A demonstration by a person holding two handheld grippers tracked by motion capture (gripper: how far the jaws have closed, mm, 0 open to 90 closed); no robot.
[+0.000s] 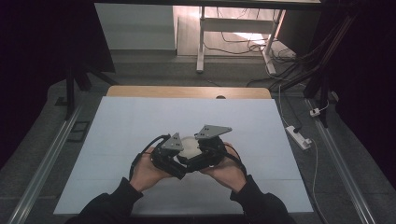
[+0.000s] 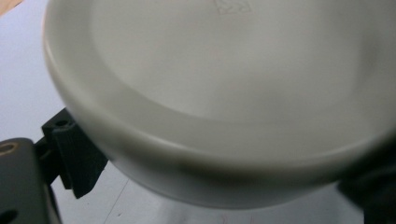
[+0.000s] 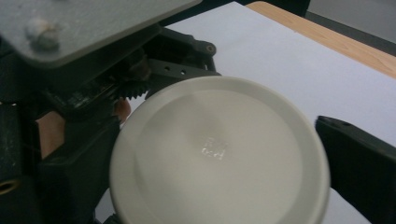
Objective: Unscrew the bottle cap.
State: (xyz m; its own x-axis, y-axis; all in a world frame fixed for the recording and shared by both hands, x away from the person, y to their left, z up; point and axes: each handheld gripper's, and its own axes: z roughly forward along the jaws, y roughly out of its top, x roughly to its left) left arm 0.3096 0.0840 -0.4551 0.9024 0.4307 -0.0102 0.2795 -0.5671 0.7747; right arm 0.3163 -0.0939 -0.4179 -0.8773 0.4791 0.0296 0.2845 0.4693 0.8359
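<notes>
A white round container point(image 1: 189, 145) with a smooth flat lid is held just above the middle of the white table sheet point(image 1: 140, 121). My left gripper point(image 1: 173, 161) comes at it from the left and my right gripper point(image 1: 201, 157) from the right, and the two bodies nearly touch. In the right gripper view the lid point(image 3: 219, 154) sits between the two black jaws, which press its sides. In the left gripper view the lid point(image 2: 233, 84) is very close, with a jaw under its rim on each side. What lies below the lid is hidden.
The wooden table edge point(image 1: 187, 91) shows beyond the sheet. A white power strip point(image 1: 299, 136) and cables lie on the floor at right. Metal rails run along both sides, and white desk legs point(image 1: 201, 42) stand at the back.
</notes>
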